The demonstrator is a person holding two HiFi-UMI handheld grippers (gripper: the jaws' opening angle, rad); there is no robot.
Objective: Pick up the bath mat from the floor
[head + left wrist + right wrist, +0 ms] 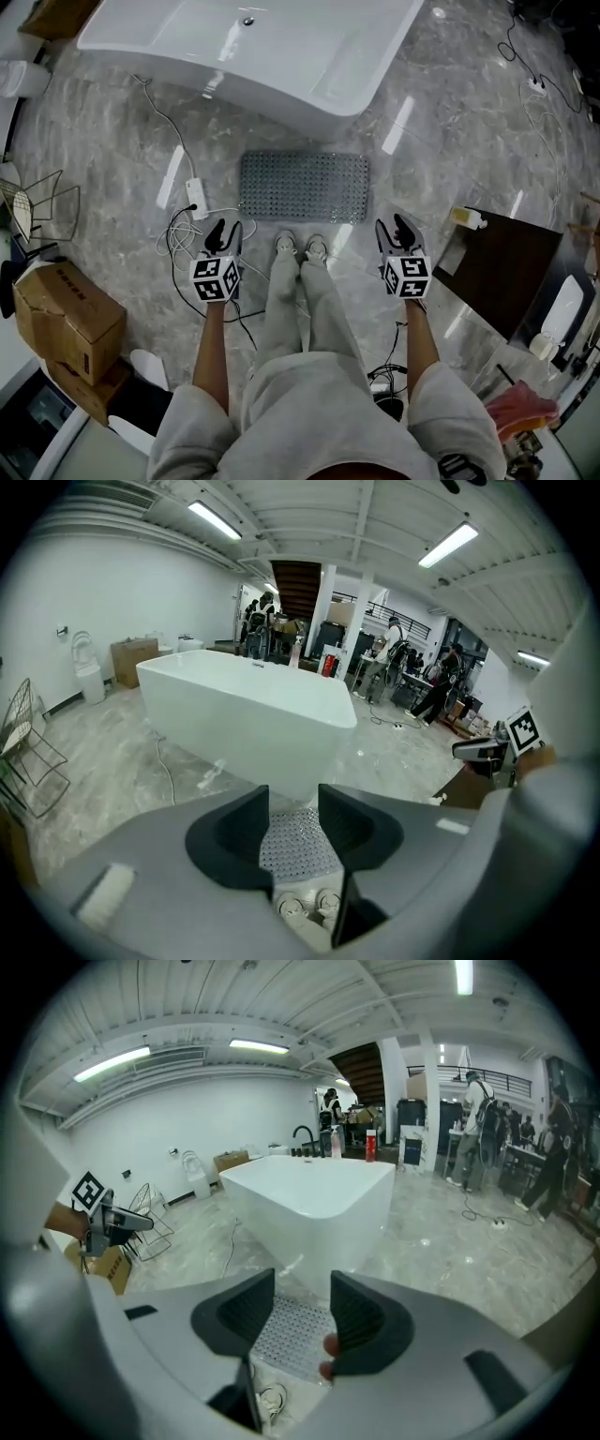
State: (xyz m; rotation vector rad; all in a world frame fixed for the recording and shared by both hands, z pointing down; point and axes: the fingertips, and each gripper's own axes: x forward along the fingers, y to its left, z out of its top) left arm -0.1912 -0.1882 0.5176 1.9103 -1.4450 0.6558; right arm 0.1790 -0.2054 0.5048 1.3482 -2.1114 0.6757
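The bath mat (303, 187) lies flat on the floor (450, 141) beside the bathtub (253, 47), likely limp and rubbery; its near corners suit gripping. The left gripper (223, 228) and right gripper (394, 226) have jaws part-open, empty.

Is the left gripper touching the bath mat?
Apart. In the left gripper view, the left gripper has open, empty jaws; the bath mat lies far beyond them.
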